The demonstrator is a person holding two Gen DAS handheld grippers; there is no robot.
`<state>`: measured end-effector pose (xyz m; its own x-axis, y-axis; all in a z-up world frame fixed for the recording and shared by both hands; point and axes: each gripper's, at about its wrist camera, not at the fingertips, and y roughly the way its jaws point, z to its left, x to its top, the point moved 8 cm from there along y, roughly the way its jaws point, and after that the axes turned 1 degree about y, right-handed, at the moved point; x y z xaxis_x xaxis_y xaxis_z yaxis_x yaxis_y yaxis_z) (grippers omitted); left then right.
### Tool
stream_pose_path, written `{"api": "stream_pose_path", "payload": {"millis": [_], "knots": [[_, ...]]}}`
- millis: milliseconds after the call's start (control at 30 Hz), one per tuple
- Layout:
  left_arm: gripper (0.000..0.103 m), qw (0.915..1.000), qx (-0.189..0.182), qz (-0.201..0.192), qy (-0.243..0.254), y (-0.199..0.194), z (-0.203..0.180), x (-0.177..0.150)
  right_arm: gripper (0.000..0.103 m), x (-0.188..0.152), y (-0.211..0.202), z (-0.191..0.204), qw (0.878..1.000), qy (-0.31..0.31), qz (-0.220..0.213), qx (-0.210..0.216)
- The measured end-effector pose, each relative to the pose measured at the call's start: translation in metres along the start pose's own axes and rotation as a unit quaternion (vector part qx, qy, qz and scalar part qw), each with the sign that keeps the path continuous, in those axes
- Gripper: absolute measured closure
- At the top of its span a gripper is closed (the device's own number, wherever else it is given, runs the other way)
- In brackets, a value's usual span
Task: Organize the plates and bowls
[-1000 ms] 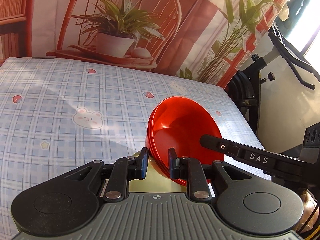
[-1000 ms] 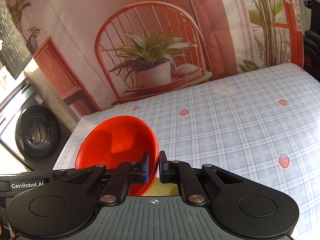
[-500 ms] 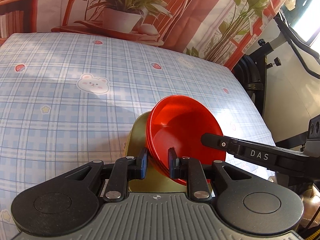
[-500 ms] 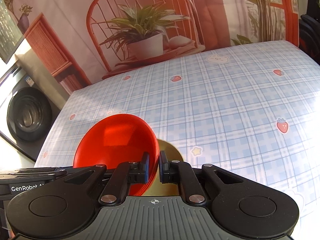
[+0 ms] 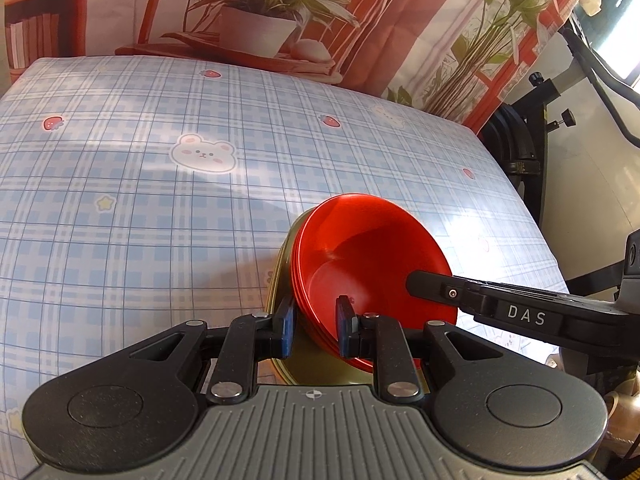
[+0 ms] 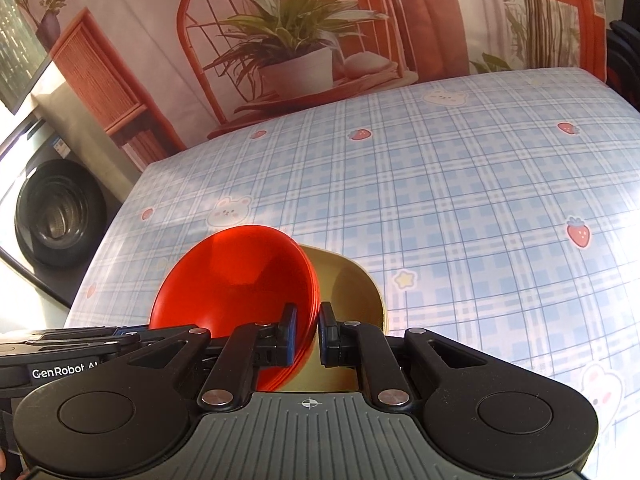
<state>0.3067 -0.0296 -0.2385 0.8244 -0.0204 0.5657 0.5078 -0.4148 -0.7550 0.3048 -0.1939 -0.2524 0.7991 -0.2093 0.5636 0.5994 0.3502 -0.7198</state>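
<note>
A stack of red bowls [image 5: 372,264] is held from two sides just above the blue checked tablecloth. My left gripper [image 5: 315,322] is shut on the stack's near rim, one finger inside the bowl and one outside. My right gripper [image 6: 308,320] is shut on the opposite rim of the red bowls [image 6: 236,280]. Under the stack lies an olive-yellow plate [image 5: 280,280], which the right wrist view shows as a yellow plate [image 6: 352,292] to the right of the bowls. Whether the bowls rest on it I cannot tell. The right gripper's finger [image 5: 440,288] shows in the left wrist view.
The blue checked tablecloth [image 5: 160,220] with bear and strawberry prints stretches ahead. A printed backdrop of a chair and plant hangs behind the table. A washing machine [image 6: 56,216] stands off the left edge, and a black exercise machine [image 5: 532,152] off the right edge.
Both grippers have come down towards the table with the red bowls still clamped. More of the yellow plate now shows beneath the stack.
</note>
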Motion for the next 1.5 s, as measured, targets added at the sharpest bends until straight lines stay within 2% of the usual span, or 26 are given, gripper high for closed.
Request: {"api": "stream_pose_path", "payload": {"millis": [300, 367, 433, 500, 633, 800, 867, 1000, 1033, 1067, 1133, 1367, 1500], "knots": [[0.082, 0.9999, 0.006, -0.008, 0.009, 0.0, -0.001, -0.001, 0.091, -0.002, 0.004, 0.0, 1.0, 0.002, 0.002, 0.0], [0.08, 0.9997, 0.01, -0.013, 0.018, -0.002, -0.004, 0.0, 0.083, -0.001, 0.002, 0.003, 1.0, 0.0, -0.003, 0.004], [0.073, 0.9995, 0.011, -0.018, 0.024, -0.006, -0.006, 0.002, 0.079, 0.002, -0.001, 0.005, 1.0, -0.004, -0.009, 0.004], [0.061, 0.9992, 0.012, -0.027, 0.026, -0.011, -0.008, 0.004, 0.076, 0.005, -0.006, 0.007, 1.0, -0.01, -0.019, -0.001], [0.061, 0.9978, 0.02, -0.049, 0.039, -0.024, -0.014, 0.011, 0.059, 0.011, -0.018, 0.007, 0.998, -0.033, -0.045, -0.034], [0.052, 0.9932, 0.048, -0.086, 0.062, -0.046, -0.023, 0.02, 0.05, 0.019, -0.039, 0.011, 0.995, -0.045, -0.075, -0.042], [0.046, 0.9912, 0.058, -0.098, 0.067, -0.055, -0.025, 0.023, 0.035, 0.022, -0.049, 0.013, 0.994, -0.05, -0.087, -0.046], [0.035, 0.9862, 0.085, -0.119, 0.077, -0.078, -0.03, 0.027, 0.026, 0.028, -0.072, 0.019, 0.991, -0.056, -0.112, -0.042], [0.034, 0.985, 0.091, -0.123, 0.078, -0.084, -0.031, 0.027, 0.016, 0.029, -0.078, 0.021, 0.991, -0.054, -0.118, -0.037], [0.032, 0.9837, 0.098, -0.128, 0.079, -0.089, -0.032, 0.027, 0.0, 0.03, -0.084, 0.022, 0.99, -0.051, -0.123, -0.036], [0.03, 0.981, 0.109, -0.14, 0.077, -0.102, -0.035, 0.027, 0.0, 0.03, -0.098, 0.025, 0.989, -0.047, -0.136, -0.036], [0.025, 0.9756, 0.113, -0.177, 0.062, -0.143, -0.044, 0.016, 0.0, 0.019, -0.143, 0.044, 0.982, -0.08, -0.167, -0.035], [0.025, 0.9644, 0.147, -0.204, 0.082, -0.168, -0.056, 0.013, 0.0, 0.016, -0.172, 0.058, 0.977, -0.093, -0.191, -0.027]]}}
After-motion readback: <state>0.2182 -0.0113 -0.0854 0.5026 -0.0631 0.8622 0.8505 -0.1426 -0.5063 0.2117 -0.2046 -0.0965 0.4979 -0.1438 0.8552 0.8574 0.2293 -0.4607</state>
